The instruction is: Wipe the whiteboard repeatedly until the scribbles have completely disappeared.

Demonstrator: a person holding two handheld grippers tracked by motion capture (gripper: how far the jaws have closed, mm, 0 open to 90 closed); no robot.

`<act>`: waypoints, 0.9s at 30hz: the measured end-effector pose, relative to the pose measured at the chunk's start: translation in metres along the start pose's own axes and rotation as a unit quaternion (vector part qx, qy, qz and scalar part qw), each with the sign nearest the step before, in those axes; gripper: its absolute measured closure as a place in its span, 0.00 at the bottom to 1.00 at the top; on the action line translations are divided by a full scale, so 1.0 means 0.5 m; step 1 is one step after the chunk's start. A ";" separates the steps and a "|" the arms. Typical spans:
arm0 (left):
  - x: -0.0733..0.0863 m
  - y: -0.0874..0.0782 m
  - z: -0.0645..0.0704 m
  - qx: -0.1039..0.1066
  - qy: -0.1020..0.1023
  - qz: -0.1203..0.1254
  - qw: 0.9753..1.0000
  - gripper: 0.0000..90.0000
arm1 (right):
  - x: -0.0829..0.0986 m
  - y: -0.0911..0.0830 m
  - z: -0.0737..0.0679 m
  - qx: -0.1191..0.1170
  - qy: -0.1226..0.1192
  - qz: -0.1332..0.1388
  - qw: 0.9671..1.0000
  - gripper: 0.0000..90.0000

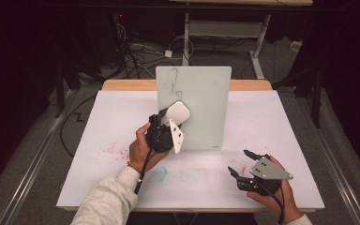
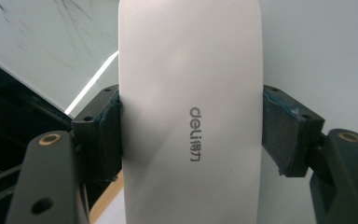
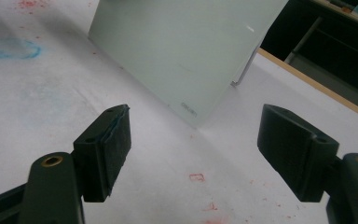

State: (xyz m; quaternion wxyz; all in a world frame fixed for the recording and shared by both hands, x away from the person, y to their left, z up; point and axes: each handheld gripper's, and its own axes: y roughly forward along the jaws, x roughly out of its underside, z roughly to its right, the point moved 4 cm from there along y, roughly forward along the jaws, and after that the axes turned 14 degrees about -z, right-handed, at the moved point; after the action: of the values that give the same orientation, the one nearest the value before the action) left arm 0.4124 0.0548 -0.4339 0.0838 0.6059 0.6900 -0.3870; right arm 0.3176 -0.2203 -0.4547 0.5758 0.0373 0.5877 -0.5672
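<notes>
At the left of the high view, a hand in a pale sleeve holds the left gripper (image 1: pixel 176 123) up against the board (image 1: pixel 201 101), a pale green-white panel standing upright at the middle of the bench (image 1: pixel 98 140). Its fingers (image 2: pixel 103 133) pinch a white eraser (image 1: pixel 179 113) by its two long edges, and the eraser's flat face lies on the board's lower left part. Above it, in the board's upper left, thin dark pen marks (image 1: pixel 173 82) remain. I judge the step in hand to be wiping the board: the eraser is on the surface but below the scribble, so the next move calls for sliding it upward over those lines while keeping it pressed flat.

In the left gripper view the eraser (image 2: pixel 191 112) carries grey lettering (image 2: pixel 196 134) that reads "deli", followed by small characters too fine to make out.

At the lower right of the high view, the right gripper (image 1: pixel 240 164) rests low over the bench, fingers (image 3: pixel 106 149) spread wide with nothing between them. In the right gripper view a small grey label (image 3: pixel 189 108) sits at the board's lower corner, unreadable, and red smudges (image 3: pixel 196 177) and a blue ring (image 3: pixel 14 48) stain the bench.
</notes>
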 end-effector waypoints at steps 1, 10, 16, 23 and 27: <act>0.010 0.001 0.012 -0.004 0.004 -0.004 1.000 0.32 | 0.000 0.000 0.000 -0.001 0.000 0.000 1.000 0.29; -0.005 -0.002 0.000 -0.002 -0.009 -0.008 1.000 0.32 | -0.001 0.001 -0.002 0.001 0.000 0.000 1.000 0.30; -0.037 -0.006 -0.044 -0.003 -0.042 0.006 0.999 0.32 | 0.000 0.001 -0.001 0.000 0.000 -0.002 1.000 0.30; -0.065 -0.010 -0.084 -0.004 -0.062 0.012 0.998 0.32 | 0.000 0.001 -0.001 0.001 0.000 -0.002 1.000 0.30; -0.074 -0.013 -0.111 -0.006 -0.080 0.016 0.997 0.32 | 0.001 0.002 0.000 0.001 -0.001 -0.004 1.000 0.30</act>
State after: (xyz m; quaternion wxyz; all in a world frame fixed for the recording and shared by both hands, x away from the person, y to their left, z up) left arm 0.4354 0.0617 -0.3710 0.1489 0.5836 0.6734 -0.4286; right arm 0.3182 -0.2202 -0.4555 0.5739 0.0356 0.5868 -0.5702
